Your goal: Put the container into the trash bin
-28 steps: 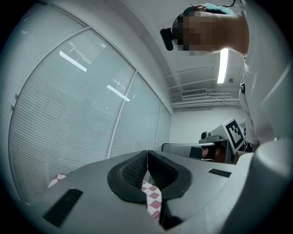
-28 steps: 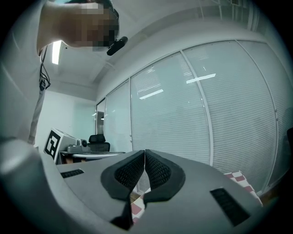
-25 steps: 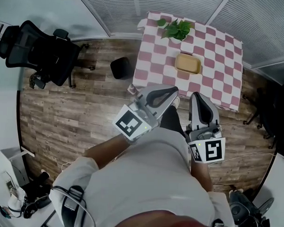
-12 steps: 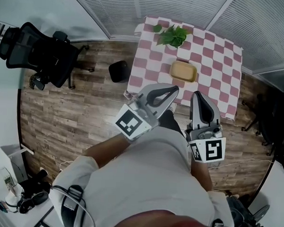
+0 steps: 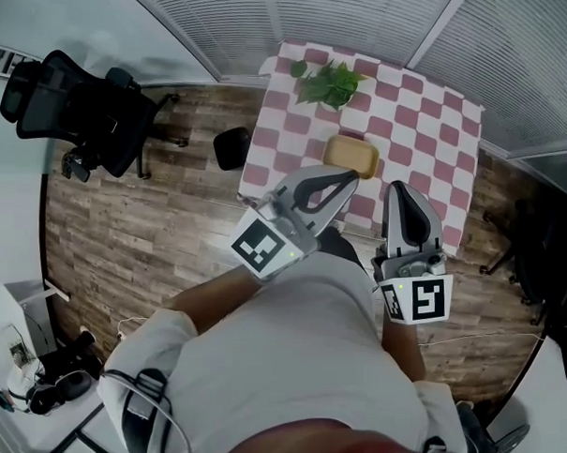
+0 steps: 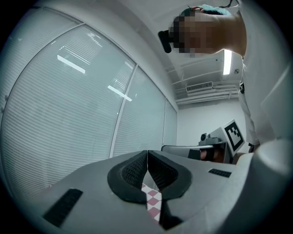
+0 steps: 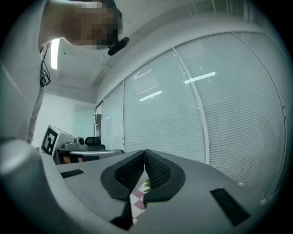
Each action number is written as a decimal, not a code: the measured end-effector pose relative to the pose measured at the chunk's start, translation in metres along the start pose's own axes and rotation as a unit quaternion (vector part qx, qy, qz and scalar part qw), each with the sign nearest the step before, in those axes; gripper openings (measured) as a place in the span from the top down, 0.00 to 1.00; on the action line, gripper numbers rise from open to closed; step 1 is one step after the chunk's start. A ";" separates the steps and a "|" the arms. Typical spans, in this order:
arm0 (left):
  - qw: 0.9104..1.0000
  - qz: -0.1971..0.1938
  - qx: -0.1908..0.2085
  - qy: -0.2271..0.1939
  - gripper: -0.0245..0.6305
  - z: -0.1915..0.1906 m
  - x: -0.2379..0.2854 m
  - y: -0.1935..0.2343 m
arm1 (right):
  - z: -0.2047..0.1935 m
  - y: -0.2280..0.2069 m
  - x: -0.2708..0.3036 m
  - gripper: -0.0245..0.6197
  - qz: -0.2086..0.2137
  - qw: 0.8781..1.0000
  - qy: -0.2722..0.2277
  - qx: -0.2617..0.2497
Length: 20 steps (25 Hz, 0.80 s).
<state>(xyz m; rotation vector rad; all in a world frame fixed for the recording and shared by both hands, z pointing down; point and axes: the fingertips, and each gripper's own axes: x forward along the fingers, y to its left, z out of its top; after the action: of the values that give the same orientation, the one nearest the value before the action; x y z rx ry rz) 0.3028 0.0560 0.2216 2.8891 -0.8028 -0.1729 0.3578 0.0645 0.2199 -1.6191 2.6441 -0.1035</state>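
A tan rectangular container point(image 5: 351, 156) lies near the middle of a table with a pink-and-white checked cloth point(image 5: 428, 133). A small black trash bin point(image 5: 232, 147) stands on the wood floor just left of the table. My left gripper point(image 5: 346, 178) is shut and empty, its tip just short of the container over the table's near edge. My right gripper point(image 5: 400, 191) is also shut and empty, held level to the right of it. In both gripper views the jaws meet with nothing between them, and only a sliver of checked cloth point(image 6: 153, 201) shows below.
A potted green plant point(image 5: 327, 82) stands at the table's far end. A black office chair point(image 5: 77, 113) is on the left, another chair point(image 5: 540, 251) at the right edge. Glass walls with blinds point(image 5: 302, 15) run behind the table.
The table, container and bin have slid nearer to both grippers in the head view as I walked toward them. Both grippers stayed shut and level.
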 end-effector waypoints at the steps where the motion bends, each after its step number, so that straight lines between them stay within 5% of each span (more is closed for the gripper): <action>1: 1.000 0.001 0.000 0.002 0.92 -0.001 0.006 0.000 | 0.000 -0.007 0.001 0.91 0.001 1.000 0.000 0.001; 20: 0.999 0.033 0.007 0.024 0.91 -0.027 0.077 0.008 | -0.010 -0.082 0.010 0.91 0.026 1.000 0.012 0.007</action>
<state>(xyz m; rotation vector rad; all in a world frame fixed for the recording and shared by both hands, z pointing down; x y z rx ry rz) 0.3681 0.0124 0.2434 2.8629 -0.8921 -0.0924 0.4251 0.0184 0.2365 -1.5544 2.6941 -0.1414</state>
